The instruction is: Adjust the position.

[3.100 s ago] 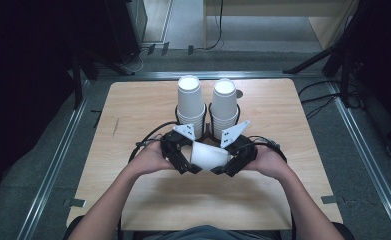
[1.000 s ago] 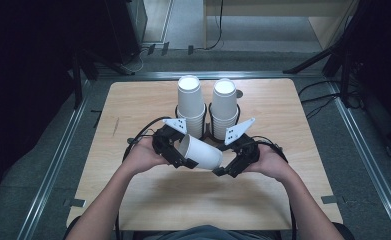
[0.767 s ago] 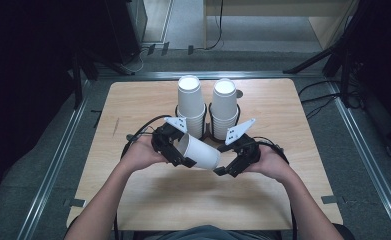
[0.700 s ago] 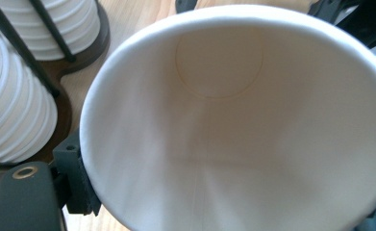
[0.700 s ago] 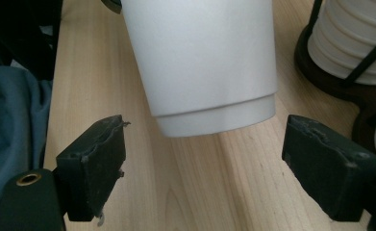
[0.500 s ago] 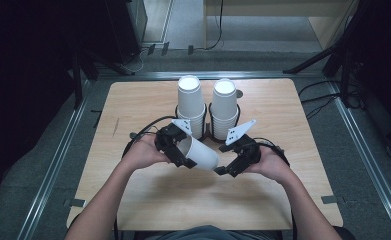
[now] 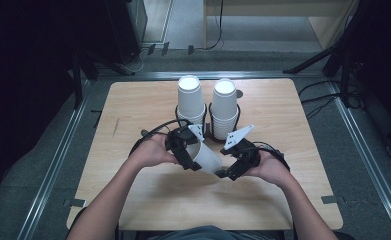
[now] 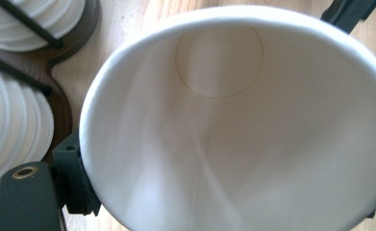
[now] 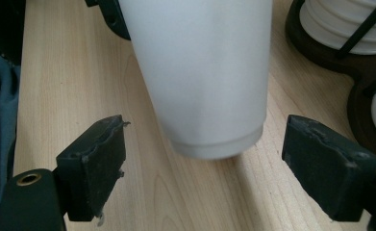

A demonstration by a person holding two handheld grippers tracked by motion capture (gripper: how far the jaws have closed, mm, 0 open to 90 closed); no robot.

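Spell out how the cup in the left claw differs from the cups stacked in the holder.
The held cup is single; the stacked cups are nested in two columns. The held cup lies tilted, gripped at its rim by the left claw; the stacked cups stand bottoms-up in the holder. Both are plain white paper cups.

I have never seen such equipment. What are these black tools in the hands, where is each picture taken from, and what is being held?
A person sits at a wooden table and holds a hand-operated claw in each hand. The high view looks down from above; the other two come from cameras riding on each claw. The left claw grips a white paper cup at its rim, so its camera looks into the cup's mouth. The right claw is open, its pads either side of the cup's base without touching. Behind stand two stacks of cups in a holder.
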